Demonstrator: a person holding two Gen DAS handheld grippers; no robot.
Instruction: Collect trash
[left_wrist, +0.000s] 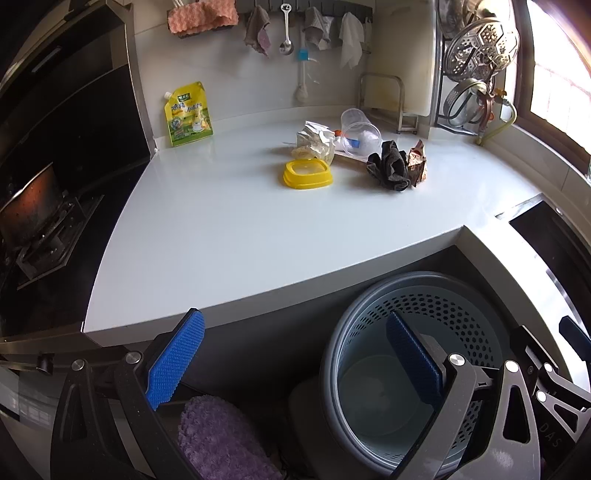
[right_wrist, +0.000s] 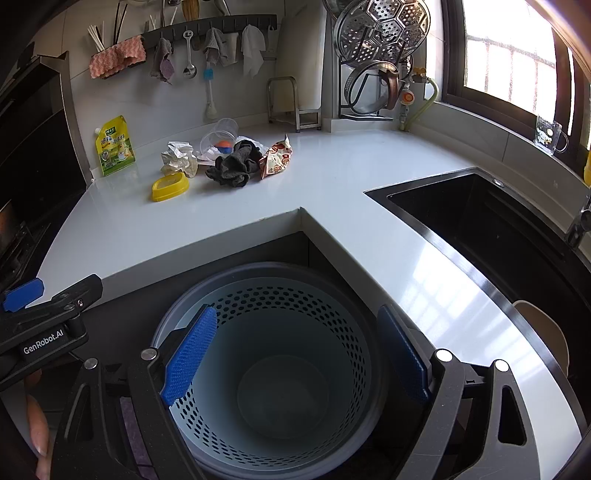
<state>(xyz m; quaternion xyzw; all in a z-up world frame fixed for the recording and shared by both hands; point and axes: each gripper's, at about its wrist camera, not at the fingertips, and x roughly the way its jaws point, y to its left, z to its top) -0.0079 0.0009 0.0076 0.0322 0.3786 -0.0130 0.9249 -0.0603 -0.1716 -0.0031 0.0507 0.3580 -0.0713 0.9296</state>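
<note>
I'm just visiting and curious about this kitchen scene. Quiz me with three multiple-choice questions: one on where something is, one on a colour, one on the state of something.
1. Where does the perforated bin stand?
A. On the countertop
B. Below the countertop's inner corner
C. Inside the sink

2. What colour is the shallow lid nearest the counter's front edge?
A. Yellow
B. Red
C. Green

3. What is inside the bin at this moment?
A. A crumpled paper
B. A dark cloth
C. Nothing visible

Answers:
1. B: both views look down into it, set lower than the white countertop.
2. A: it is bright yellow, in front of the crumpled paper.
3. C: its floor shows bare; the paper, dark cloth and snack wrapper lie on the counter.
</note>
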